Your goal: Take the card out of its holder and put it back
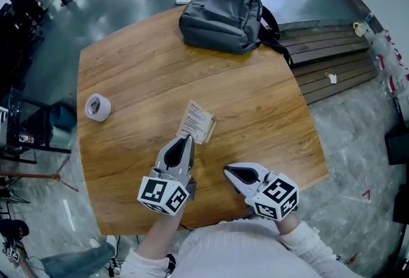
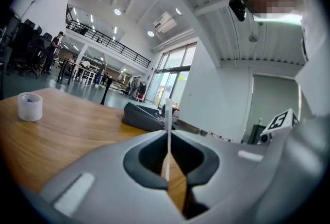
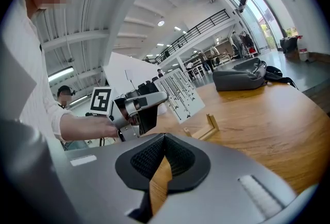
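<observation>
A white printed card (image 1: 197, 121) is pinched at its near edge by my left gripper (image 1: 187, 139), which is shut on it. In the left gripper view the card (image 2: 167, 120) stands edge-on between the jaws. The right gripper view shows the card (image 3: 178, 91) tilted and lifted just clear of the small wooden holder (image 3: 205, 129), which lies on the table. In the head view, the holder (image 1: 210, 130) peeks out at the card's right edge. My right gripper (image 1: 229, 172) rests to the right, near the table's front edge, shut and empty.
A grey backpack (image 1: 220, 18) lies at the far edge of the wooden table (image 1: 268, 110). A roll of white tape (image 1: 98, 107) sits at the left. Beyond the table edge are the floor, wooden planks (image 1: 332, 56) and distant desks.
</observation>
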`<state>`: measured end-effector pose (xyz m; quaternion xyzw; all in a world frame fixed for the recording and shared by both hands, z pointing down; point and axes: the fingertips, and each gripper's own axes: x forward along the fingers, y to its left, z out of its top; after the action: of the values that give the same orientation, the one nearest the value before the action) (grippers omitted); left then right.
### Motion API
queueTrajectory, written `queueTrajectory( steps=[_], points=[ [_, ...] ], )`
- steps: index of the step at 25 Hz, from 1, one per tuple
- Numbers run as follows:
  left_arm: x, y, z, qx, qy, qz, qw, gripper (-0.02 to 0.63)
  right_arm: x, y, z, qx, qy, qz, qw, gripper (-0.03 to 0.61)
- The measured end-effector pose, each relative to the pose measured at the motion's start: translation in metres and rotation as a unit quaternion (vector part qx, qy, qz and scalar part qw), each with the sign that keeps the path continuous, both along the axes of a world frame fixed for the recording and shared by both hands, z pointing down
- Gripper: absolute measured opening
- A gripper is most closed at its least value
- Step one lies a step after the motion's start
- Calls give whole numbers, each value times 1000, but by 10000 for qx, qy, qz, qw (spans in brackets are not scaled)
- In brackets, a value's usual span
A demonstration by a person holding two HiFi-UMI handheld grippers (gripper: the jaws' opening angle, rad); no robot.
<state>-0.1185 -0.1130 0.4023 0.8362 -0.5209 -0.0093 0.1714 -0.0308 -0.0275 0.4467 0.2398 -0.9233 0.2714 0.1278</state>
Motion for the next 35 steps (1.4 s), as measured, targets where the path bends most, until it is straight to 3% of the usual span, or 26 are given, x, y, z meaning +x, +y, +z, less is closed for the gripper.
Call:
queueTrajectory(
  steps=[18, 35],
  points=[
    [-4, -20, 33, -338, -206, 52, 9992, 18, -2, -7, 22, -403, -37, -23, 9992, -3],
    [1, -20, 46, -208, -388, 182, 9989, 18, -2, -9, 30, -525, -37, 2, 9986, -3]
  ],
)
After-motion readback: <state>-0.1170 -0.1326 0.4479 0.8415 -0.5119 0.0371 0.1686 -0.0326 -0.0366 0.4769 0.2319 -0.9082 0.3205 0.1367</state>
